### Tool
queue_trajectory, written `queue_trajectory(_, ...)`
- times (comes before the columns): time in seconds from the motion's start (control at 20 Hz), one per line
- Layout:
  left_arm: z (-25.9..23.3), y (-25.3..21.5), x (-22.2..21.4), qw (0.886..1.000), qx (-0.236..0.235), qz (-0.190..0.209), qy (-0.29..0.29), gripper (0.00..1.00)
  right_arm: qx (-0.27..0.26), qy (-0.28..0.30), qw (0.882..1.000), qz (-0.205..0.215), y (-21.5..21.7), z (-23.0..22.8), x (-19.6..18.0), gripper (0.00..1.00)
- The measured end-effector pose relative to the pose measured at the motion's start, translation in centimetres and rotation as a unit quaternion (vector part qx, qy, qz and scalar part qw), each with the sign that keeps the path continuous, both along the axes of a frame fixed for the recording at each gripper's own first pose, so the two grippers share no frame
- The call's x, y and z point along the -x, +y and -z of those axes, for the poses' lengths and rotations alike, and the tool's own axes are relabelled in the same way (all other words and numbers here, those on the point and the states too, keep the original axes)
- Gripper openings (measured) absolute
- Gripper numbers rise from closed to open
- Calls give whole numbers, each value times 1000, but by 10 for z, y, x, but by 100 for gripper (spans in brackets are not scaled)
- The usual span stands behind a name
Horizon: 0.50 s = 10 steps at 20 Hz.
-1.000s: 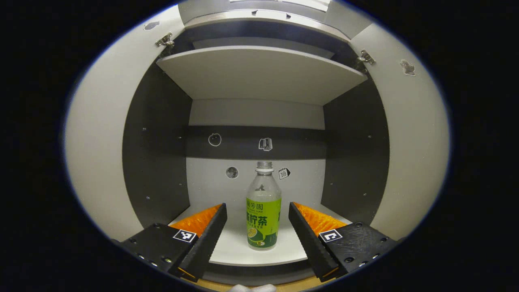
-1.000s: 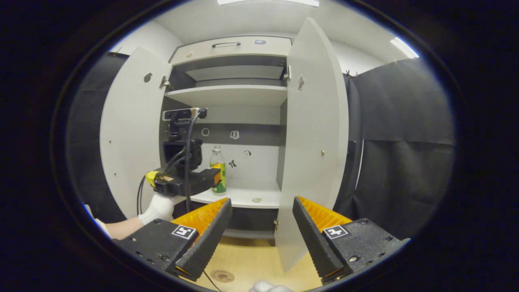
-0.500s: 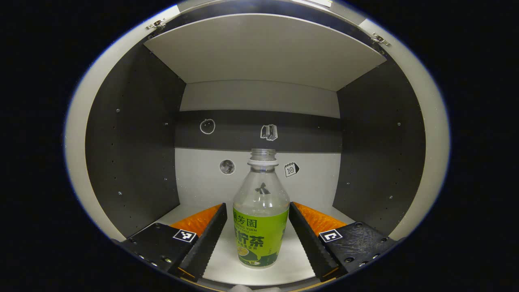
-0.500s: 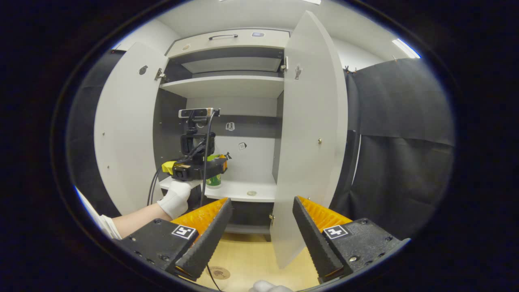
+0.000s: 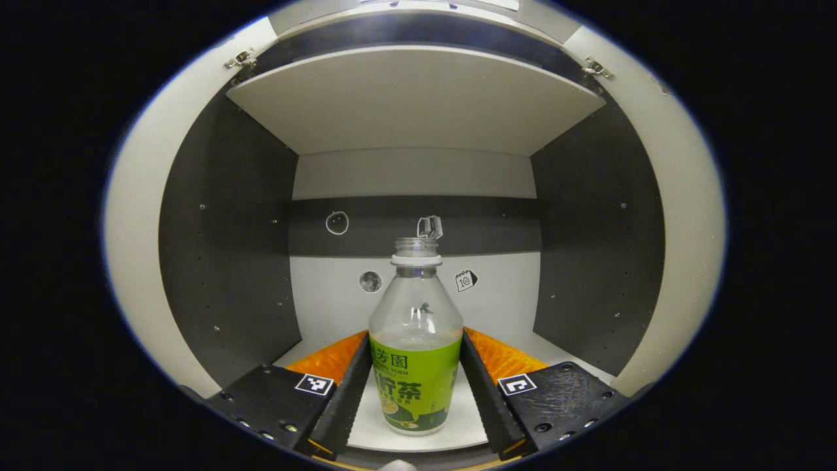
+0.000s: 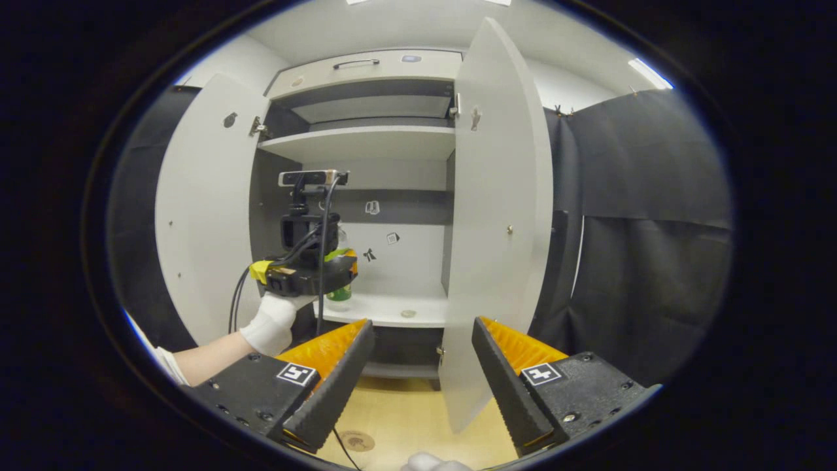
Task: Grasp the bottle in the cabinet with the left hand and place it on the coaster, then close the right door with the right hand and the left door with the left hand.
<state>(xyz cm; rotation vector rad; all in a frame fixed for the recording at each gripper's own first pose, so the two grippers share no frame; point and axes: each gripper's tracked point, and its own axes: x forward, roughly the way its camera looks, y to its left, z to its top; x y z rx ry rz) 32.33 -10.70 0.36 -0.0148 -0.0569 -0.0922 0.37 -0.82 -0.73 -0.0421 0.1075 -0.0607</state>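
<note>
The bottle point(image 5: 414, 356) stands upright on the cabinet's lower shelf point(image 5: 458, 428) — my left gripper point(image 5: 414, 386) pinches it, both fingers against its green label. In the right gripper view, my gloved left hand point(image 6: 271, 320) holds that gripper at 10 o'clock, inside the cabinet. My right gripper point(image 6: 422, 373) hangs spread and empty before the open right door point(image 6: 500, 229) — the left door point(image 6: 203, 216) open too.

Left gripper view sits inside the cabinet point(image 5: 418, 170); right gripper view, seemingly farther back, shares it.
</note>
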Motion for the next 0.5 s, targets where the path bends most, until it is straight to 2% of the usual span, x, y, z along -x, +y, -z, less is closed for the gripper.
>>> queue_trajectory(0.25, -2, 4, 54, 1000, 9, 19, -7, 76, -2, -2, 1000, -3, -1, 2, 3, 99)
queue_trajectory(0.3, -4, 5, 68, 1000, 14, 24, -11, 80, -3, -2, 1000, -4, -1, 2, 3, 99)
queue_trajectory(0.35, -6, 6, 80, 999, 19, 29, -16, 76, -4, -2, 1000, -4, -1, 3, 4, 99)
queue_trajectory(0.5, -1, 11, 112, 999, 21, 39, -20, 76, -9, -1, 1000, -6, 0, 5, 7, 99)
